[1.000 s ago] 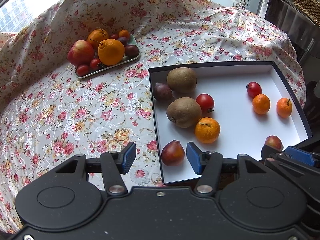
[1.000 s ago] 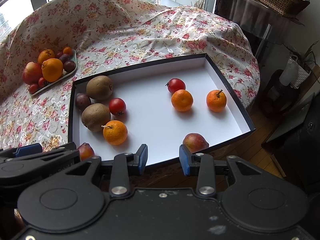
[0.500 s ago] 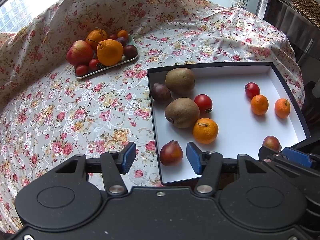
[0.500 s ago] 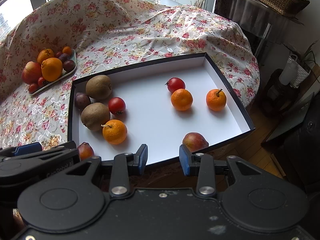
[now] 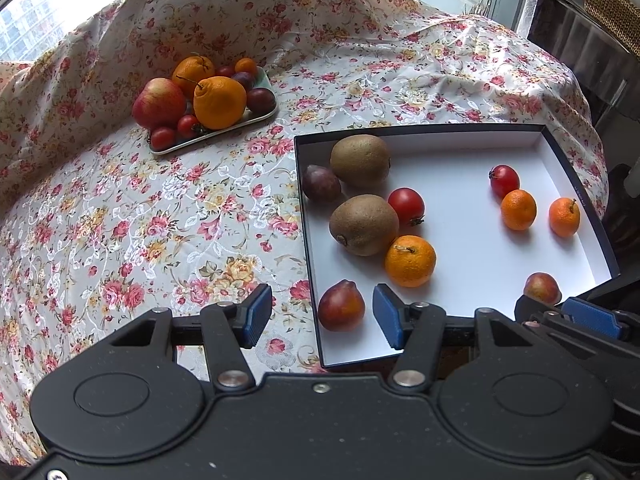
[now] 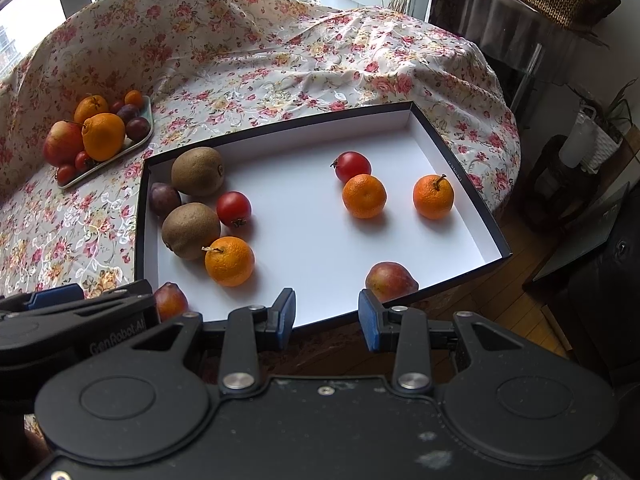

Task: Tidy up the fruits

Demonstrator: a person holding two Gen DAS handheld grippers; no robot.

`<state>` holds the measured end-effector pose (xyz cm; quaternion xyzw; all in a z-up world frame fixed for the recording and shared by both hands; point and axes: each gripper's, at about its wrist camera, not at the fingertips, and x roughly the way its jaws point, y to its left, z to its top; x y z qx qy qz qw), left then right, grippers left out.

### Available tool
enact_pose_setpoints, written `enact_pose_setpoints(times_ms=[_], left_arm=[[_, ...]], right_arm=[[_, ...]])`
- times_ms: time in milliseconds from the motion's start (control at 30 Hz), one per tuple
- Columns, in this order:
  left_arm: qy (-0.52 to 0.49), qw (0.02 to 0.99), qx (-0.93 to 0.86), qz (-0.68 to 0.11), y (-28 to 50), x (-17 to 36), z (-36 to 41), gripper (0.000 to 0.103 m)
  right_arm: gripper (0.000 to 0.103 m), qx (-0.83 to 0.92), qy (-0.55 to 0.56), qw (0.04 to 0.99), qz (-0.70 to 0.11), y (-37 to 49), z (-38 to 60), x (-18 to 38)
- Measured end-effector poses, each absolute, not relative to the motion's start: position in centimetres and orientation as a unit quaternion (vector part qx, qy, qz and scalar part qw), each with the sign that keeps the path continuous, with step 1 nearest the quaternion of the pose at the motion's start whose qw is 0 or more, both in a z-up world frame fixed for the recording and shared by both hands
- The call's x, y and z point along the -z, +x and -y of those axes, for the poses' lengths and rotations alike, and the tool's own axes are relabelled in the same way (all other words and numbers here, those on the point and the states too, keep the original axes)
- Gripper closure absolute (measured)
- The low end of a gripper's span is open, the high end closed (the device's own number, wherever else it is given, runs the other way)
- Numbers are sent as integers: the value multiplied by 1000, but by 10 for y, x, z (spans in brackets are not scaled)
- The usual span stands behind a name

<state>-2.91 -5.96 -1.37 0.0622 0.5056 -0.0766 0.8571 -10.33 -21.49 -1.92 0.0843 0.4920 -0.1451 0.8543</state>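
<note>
Left gripper [image 5: 316,316] and right gripper [image 6: 326,314] hover, jaws wide, empty. Likely next — lower left straight onto reddish fruit [image 5: 341,310] in box [image 5: 576,196], close gently.

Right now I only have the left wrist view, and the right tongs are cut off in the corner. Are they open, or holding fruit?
Observer: Open and empty. The right tongs hover over the near edge of the box.
Reviewer: And the reddish fruit half hidden behind them?
Observer: The reddish fruit lies whole inside the box, against the near wall, just ahead of the tongs and untouched.
</note>
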Motion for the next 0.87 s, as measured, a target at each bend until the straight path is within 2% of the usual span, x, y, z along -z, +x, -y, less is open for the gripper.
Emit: enact_pose_setpoints(times_ms=[867], left_arm=[[67, 857, 77, -505, -29, 14, 61, 41]], right_arm=[[65, 146, 88, 853, -494, -104, 215, 20]])
